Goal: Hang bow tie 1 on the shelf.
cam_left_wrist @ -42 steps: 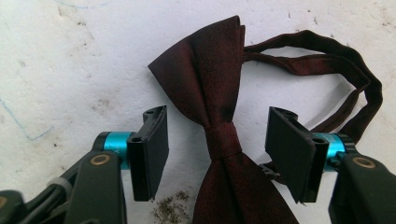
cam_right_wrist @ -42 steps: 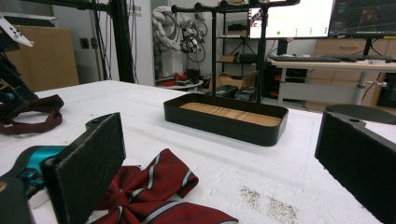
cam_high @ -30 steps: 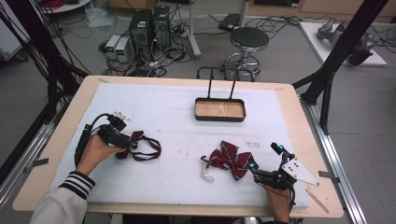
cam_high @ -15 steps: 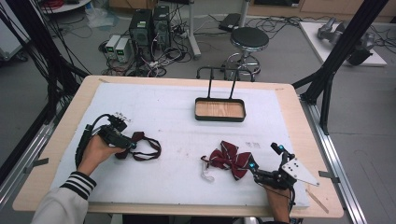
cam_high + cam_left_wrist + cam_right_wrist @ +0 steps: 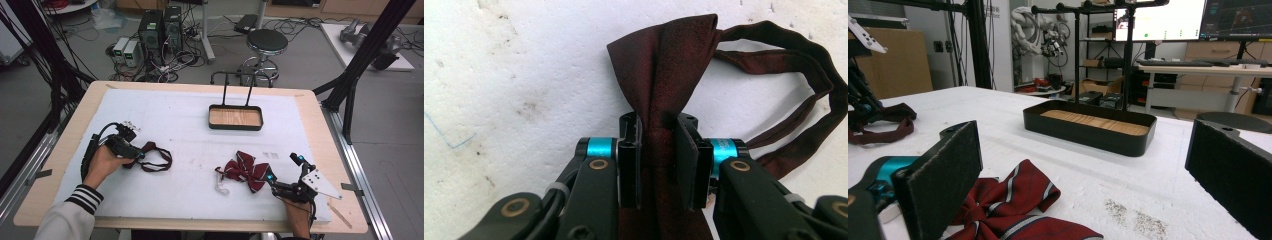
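A dark maroon bow tie (image 5: 664,65) with a looped strap lies at the left of the white mat (image 5: 190,145). My left gripper (image 5: 659,145) has just been closing, and its pads now pinch the tie's knot. From above, the left gripper (image 5: 136,154) sits at the tie (image 5: 156,157). A red striped bow tie (image 5: 245,172) lies at the front right. My right gripper (image 5: 284,169) stands open just right of it, close to the mat. In the right gripper view the striped tie (image 5: 1013,210) lies low between and ahead of the wide-apart jaws of that gripper (image 5: 1083,170).
A black tray with a wooden floor (image 5: 235,126) and an upright wire stand sits at the back middle of the mat; the right gripper view has the tray (image 5: 1088,135) straight ahead. A small white clip (image 5: 221,189) lies by the striped tie. A stool and computers stand beyond the table.
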A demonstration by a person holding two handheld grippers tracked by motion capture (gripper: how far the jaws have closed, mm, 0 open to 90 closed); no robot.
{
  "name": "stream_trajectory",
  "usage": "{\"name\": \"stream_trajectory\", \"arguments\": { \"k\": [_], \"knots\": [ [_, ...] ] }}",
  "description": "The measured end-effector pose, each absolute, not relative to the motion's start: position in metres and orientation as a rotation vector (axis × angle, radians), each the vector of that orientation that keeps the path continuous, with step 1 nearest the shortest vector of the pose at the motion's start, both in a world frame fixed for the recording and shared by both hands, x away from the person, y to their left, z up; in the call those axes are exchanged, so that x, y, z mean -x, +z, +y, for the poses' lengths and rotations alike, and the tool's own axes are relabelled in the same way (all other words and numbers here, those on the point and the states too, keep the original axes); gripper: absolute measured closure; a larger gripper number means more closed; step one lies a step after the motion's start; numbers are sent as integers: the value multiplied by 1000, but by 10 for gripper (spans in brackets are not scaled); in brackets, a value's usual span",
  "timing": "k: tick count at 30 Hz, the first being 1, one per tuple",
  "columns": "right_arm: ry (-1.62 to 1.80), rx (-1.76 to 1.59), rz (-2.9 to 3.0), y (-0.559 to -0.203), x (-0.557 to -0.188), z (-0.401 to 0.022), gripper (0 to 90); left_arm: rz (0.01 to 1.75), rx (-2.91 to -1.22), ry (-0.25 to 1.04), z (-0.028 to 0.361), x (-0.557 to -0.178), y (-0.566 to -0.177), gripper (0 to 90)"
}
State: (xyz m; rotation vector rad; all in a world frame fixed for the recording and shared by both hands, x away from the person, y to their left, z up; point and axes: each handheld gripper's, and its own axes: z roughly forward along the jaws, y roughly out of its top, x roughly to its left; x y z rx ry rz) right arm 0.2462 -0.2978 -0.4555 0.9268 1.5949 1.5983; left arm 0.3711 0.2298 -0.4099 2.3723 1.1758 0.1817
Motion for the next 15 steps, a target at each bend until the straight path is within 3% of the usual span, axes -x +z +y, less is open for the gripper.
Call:
{"name": "stream_trajectory", "arguments": {
  "k": [15],
  "knots": [
    [1600,-926,1593,-456,-246,-298,7,1124,-2325,243,232,-368,-406,745]
  ]
}}
